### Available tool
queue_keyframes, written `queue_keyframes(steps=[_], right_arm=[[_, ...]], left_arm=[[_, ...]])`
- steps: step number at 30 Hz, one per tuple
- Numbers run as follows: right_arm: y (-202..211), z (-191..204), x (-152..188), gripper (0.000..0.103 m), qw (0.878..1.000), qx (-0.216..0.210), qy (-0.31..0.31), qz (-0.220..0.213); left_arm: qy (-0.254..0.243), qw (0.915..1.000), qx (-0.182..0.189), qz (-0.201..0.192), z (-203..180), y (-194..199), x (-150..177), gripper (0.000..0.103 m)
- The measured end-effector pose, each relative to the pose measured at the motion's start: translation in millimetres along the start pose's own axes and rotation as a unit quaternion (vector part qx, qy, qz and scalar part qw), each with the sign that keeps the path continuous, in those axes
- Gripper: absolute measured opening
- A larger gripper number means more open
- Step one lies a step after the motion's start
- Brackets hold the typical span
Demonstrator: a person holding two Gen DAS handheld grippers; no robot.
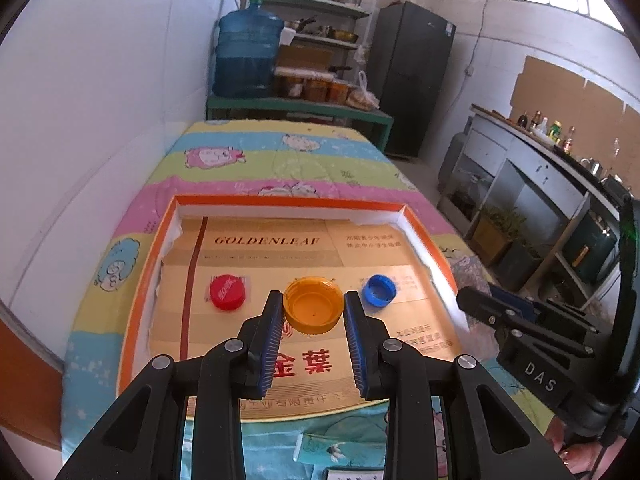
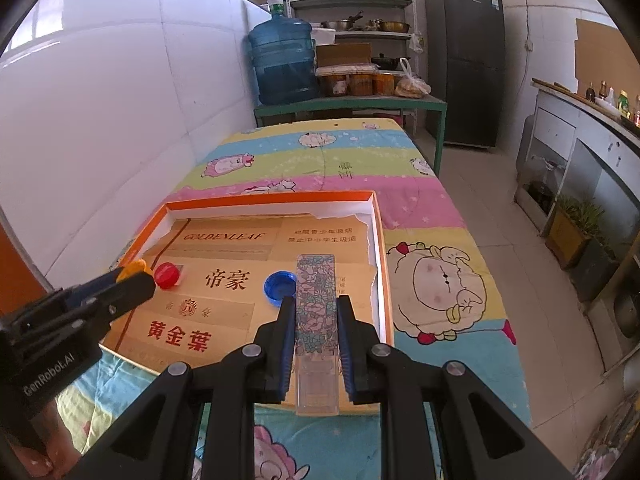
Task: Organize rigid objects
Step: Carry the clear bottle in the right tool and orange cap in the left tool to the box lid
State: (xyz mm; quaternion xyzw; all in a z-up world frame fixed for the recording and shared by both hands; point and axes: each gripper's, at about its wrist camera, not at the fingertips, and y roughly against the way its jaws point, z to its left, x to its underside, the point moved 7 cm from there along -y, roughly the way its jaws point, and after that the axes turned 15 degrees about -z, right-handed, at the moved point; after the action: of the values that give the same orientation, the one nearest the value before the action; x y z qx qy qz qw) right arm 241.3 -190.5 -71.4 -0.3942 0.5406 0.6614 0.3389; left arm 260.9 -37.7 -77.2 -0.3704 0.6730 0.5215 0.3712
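Observation:
An orange-rimmed shallow box [image 1: 424, 236] with a gold GOLDENLEAF base lies on the table. Inside it sit a red bottle cap [image 1: 227, 292] and a blue cap [image 1: 378, 289]. My left gripper [image 1: 313, 300] is shut on an orange cap [image 1: 313, 310], held open side up over the box. My right gripper [image 2: 316, 308] is shut on a long clear box with a floral pattern [image 2: 316, 300], held over the box's right part. The red cap [image 2: 166, 275] and blue cap [image 2: 278, 285] also show in the right wrist view, with the left gripper [image 2: 136, 280] at the left.
The table has a striped cartoon cloth [image 2: 436, 264]. A white wall [image 1: 100, 120] runs along the left. A green bench [image 1: 300, 108] with a blue water jug [image 1: 246, 56] stands behind the table. A counter [image 1: 560, 184] lines the right side.

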Motion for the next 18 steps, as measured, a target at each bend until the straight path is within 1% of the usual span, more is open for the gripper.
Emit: queue_keyframes(steps=[6, 18], right_arm=[[-17.0, -3.0, 8.3, 0.02, 1.0, -0.003, -0.003, 0.013], [-42.0, -5.9, 24.1, 0.02, 0.999, -0.003, -0.002, 0.04]], left_arm=[[-0.005, 0.9997, -0.013, 0.02, 2.5, -17.2, 15.2, 0.031], [0.0, 0.9988, -0.017, 0.047, 6.2, -36.6, 32.6, 0.031]])
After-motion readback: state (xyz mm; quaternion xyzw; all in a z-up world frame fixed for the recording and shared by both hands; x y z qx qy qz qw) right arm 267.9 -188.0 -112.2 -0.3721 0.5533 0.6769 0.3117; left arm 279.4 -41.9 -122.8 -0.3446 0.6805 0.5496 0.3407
